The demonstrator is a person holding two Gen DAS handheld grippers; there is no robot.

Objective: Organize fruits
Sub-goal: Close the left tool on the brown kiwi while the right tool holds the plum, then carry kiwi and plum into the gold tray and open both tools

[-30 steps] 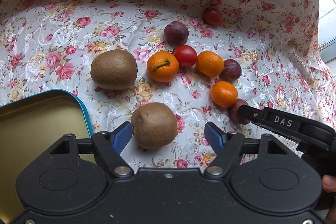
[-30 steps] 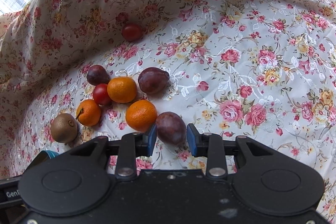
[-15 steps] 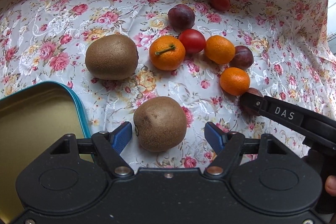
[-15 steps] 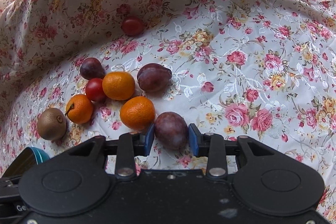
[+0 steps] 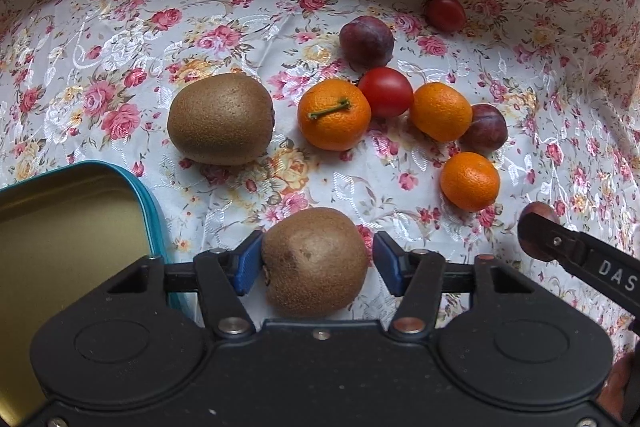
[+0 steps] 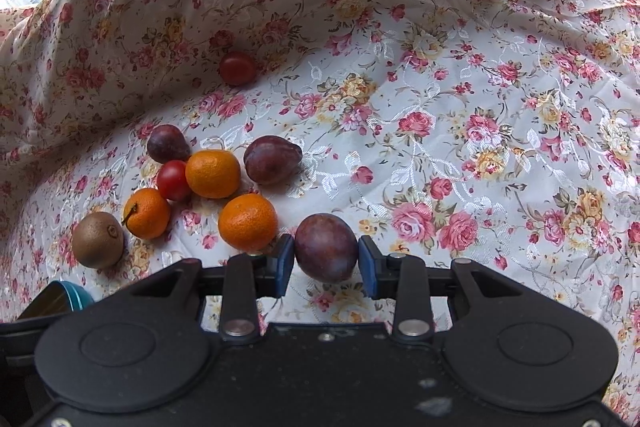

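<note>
A brown kiwi (image 5: 316,263) lies on the floral cloth between the blue pads of my left gripper (image 5: 316,261). The jaws are closing, and both pads meet its flanks. My right gripper (image 6: 326,263) holds a dark purple plum (image 6: 326,247) between its pads. Those jaws are also closing and touch the plum on both sides. In the left wrist view, one black finger (image 5: 560,243) of the right gripper covers most of that plum (image 5: 538,211). Both fruits rest on the cloth.
An open gold tin with a teal rim (image 5: 152,211) sits left of the held kiwi. Beyond lie a second kiwi (image 5: 222,119), three mandarins (image 5: 334,115), two tomatoes (image 5: 386,91) and two plums (image 5: 366,41). The cloth rises in folds behind them.
The left jaws went from wide open to tight around the kiwi as the gripper sank toward it. The right jaws widened slightly and slid further along the plum.
</note>
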